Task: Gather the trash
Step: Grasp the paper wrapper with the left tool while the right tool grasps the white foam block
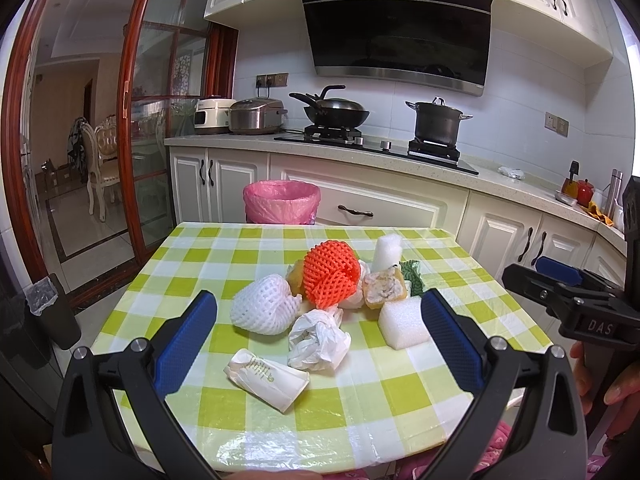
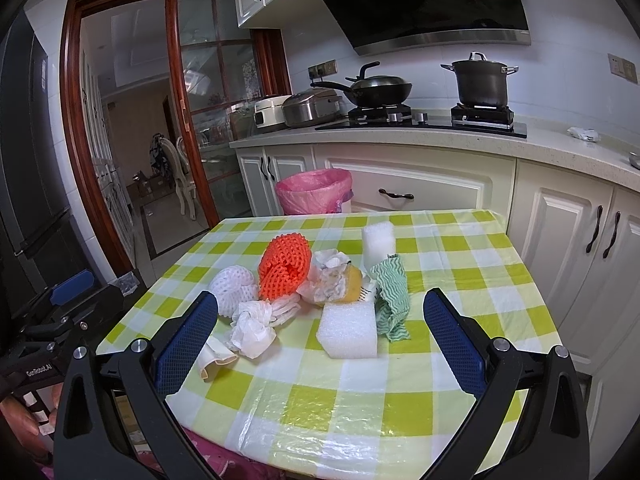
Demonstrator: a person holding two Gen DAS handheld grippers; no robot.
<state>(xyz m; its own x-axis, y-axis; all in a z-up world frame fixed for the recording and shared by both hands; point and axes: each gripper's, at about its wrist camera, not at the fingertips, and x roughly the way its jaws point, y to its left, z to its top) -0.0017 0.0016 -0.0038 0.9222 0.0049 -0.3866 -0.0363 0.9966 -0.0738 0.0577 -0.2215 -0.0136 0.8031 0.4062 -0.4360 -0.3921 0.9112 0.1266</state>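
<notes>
Trash lies in a heap on the green-checked table: an orange foam net, a white foam net, crumpled white paper, a folded paper wrapper, a white foam block, an upright foam piece, a green wavy cloth and yellow food scraps. My left gripper is open before the paper. My right gripper is open before the block.
A bin with a pink liner stands on the floor beyond the table's far edge. Behind it run white cabinets and a counter with a wok, a pot and cookers. A dark bin sits at the left.
</notes>
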